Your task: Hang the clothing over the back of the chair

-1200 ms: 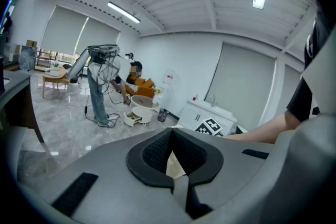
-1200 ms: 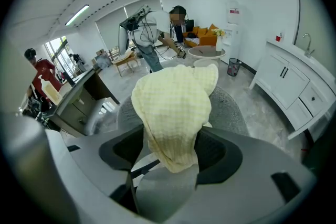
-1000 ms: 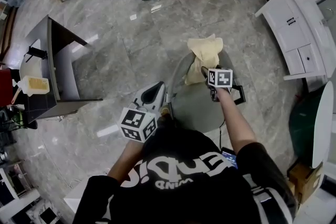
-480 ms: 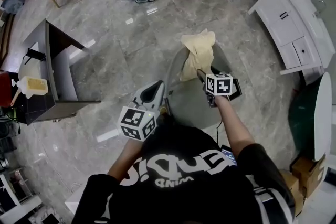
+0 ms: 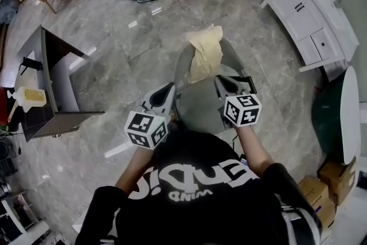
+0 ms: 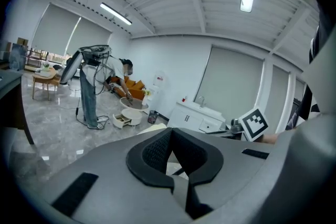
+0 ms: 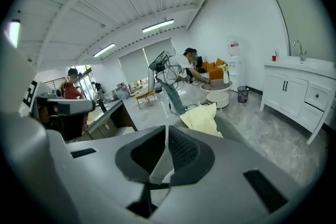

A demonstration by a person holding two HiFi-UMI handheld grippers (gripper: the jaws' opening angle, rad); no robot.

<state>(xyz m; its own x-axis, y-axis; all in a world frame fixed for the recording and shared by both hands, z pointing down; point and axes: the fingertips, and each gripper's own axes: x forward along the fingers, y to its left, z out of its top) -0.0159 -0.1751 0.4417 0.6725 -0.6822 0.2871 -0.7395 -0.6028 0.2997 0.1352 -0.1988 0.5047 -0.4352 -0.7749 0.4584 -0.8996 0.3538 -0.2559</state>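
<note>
Head view shows the pale yellow fabric garment [image 5: 205, 51] draped over the back of the grey rounded shell chair [image 5: 198, 106], with part of it hanging down the chair's far side. The left claw [image 5: 169, 90] is at the chair's near left edge, jaws together and empty. The right claw [image 5: 220, 81] is over the chair's near right side, apart from the garment, its jaws closing tight with nothing between them.

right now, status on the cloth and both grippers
Left gripper shut, empty. Right gripper shut, empty, off the cloth. Cloth draped over chair back. Nothing in the way.
</note>
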